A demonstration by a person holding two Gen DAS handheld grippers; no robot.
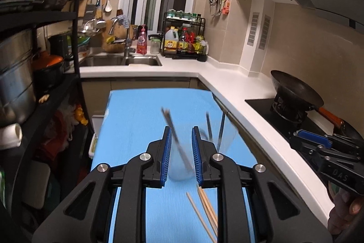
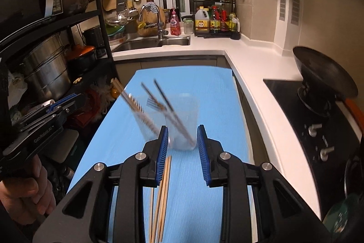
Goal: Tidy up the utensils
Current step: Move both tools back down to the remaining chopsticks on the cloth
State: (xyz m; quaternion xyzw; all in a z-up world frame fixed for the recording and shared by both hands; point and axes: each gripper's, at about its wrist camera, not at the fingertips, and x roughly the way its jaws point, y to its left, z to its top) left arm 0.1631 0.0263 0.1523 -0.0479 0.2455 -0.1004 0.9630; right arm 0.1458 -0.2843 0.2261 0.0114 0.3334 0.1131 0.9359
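Two clear cups stand on the blue table [image 2: 204,92], both blurred by motion: the left cup [image 2: 145,120] with wooden chopsticks [image 2: 127,97] leaning left, the right cup [image 2: 185,115] with dark chopsticks [image 2: 168,106] and a fork [image 2: 151,103]. Loose wooden chopsticks [image 2: 162,193] lie on the table under my right gripper [image 2: 182,129], which is open short of the cups with nothing between its fingers. My left gripper [image 1: 181,131] is open too, with a cup [image 1: 179,167] showing beyond its pads and loose chopsticks [image 1: 204,208] to its lower right. A hand holds each gripper off to the side: left gripper [image 2: 72,98], right gripper [image 1: 304,134].
A black rack with steel pots [image 2: 45,67] stands along the table's left side. A white counter [image 2: 250,60] wraps round the back and right, with a sink [image 2: 154,42], a condiment rack [image 2: 213,17], and a wok [image 2: 323,74] on the black hob.
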